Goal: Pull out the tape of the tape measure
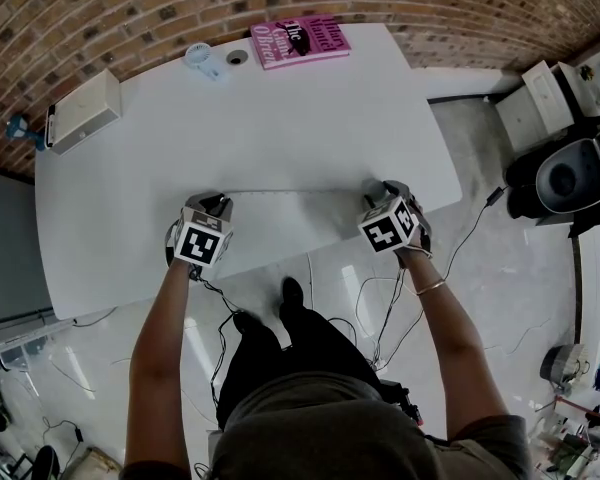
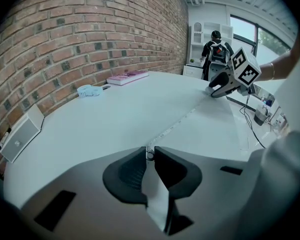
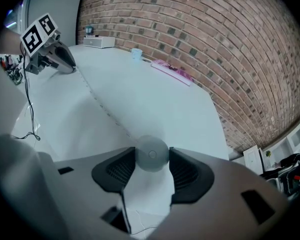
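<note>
left gripper [image 2: 150, 150]: narrow, pinching end of thin white tape [image 2: 182, 118] stretched along white table's [image 1: 280, 118] near edge | right gripper [image 3: 152, 151]: clamped on round white tape-measure case [image 3: 149, 160]

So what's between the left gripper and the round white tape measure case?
Only the thin white tape, stretched across bare white table, in both gripper views.

The table [image 1: 280, 138] is smooth matt white, the brick wall [image 1: 130, 8] along the frame's top is rough, the pink book [image 1: 300, 40] has a glossy paper cover, the round tape measure case [image 3: 151, 154] is smooth pale plastic, its tape [image 2: 180, 120] is matt, and the floor [image 1: 500, 298] is shiny.
</note>
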Motion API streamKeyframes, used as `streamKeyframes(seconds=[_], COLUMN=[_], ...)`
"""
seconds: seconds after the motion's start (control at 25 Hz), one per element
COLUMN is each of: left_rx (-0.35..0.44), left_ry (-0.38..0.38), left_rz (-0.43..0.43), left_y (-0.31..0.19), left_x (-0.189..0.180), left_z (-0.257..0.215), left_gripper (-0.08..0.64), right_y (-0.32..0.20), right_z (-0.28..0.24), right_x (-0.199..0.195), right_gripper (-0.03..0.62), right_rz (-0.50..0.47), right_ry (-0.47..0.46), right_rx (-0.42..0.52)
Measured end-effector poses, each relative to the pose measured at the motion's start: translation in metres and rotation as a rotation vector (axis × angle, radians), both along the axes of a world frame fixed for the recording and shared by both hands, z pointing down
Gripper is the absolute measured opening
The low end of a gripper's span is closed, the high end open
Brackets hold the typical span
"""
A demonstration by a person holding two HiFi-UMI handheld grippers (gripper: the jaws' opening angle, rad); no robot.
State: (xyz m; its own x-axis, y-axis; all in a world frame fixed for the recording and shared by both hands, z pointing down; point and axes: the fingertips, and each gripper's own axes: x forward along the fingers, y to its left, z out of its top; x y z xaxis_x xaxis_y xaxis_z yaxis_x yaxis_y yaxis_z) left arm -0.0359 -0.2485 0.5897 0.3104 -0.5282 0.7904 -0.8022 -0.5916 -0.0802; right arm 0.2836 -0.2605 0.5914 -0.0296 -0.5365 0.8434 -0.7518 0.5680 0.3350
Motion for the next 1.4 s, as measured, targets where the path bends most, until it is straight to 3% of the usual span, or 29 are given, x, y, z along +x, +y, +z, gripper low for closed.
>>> streamKeyframes(seconds=[0.72, 1.4], left_rx=[-0.045, -0.058], left_ry=[-0.01, 0.015], left_rz=[0.006, -0.004], left_y=[0.0018, 0.0005], left_x=[0.0019, 0.0], left_z=[0.0029, 0.0029], left_gripper=[0.064, 0.081], right_y=[-0.002, -0.0037], right_z=[0.0079, 0.0062], right_x=[0.0052, 0.0059], right_gripper=[0.222, 0.239], right_rz=[0.001, -0.037], right_ry=[-0.077, -0.084], right_rx=[-0.11, -0.118])
